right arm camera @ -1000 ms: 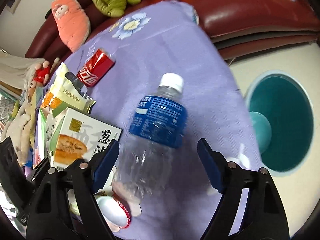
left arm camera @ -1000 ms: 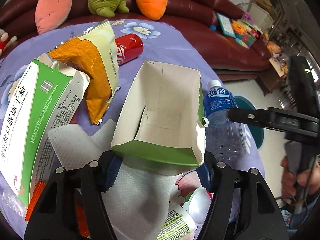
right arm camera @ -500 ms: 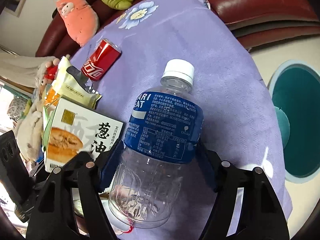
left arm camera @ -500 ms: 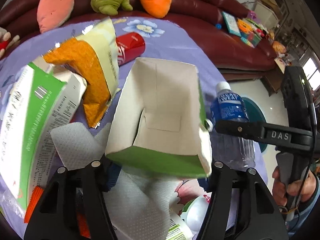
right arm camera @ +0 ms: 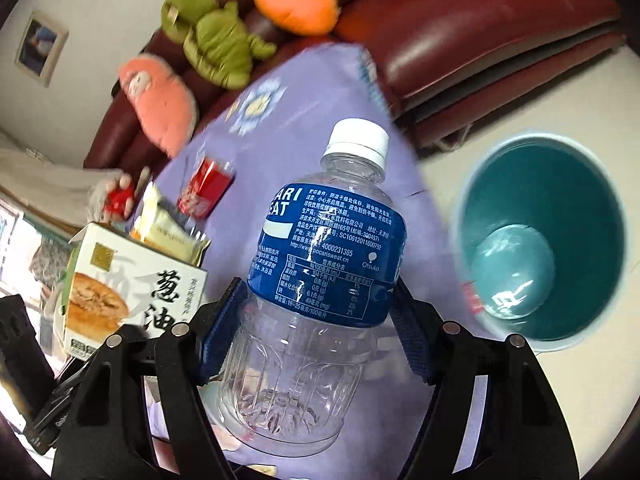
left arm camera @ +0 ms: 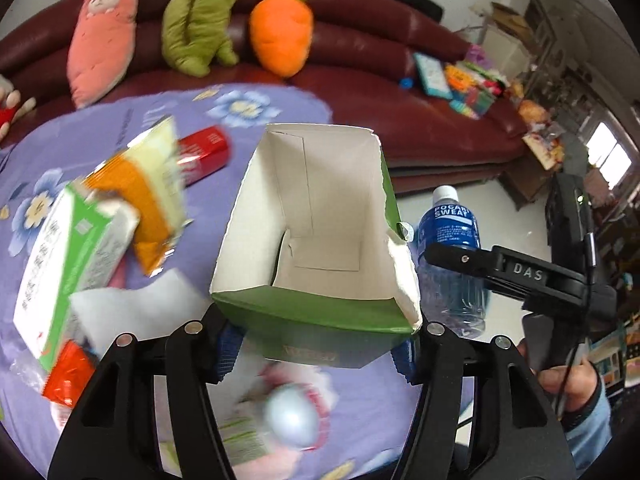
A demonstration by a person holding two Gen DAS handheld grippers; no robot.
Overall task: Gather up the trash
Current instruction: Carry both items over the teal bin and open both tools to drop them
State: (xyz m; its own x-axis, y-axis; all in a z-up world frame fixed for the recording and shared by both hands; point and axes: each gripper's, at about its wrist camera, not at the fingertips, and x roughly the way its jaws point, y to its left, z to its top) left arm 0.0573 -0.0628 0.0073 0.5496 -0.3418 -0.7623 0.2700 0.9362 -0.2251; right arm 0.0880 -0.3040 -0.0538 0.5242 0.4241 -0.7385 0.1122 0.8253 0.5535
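Right tool [right arm camera: 316, 332] clamped on empty plastic bottle [right arm camera: 320, 280], pads at the lower label edge, bottle off the worktop [right arm camera: 304, 120]. Teal bin [right arm camera: 540, 240] on the floor at 3 o'clock. Left tool [left arm camera: 316, 344] clamped on the open green carton [left arm camera: 316, 240]. Risk: thin bottle wall may flex and slip out mid-swing; the soft carton may crush under the pads and drop short of the bin.

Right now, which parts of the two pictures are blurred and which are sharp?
Left wrist view: the open green cardboard box is sharp; the orange snack bag and purple tablecloth are smeared.
Right wrist view: the clear blue-labelled plastic bottle is sharp; the teal bin is soft.
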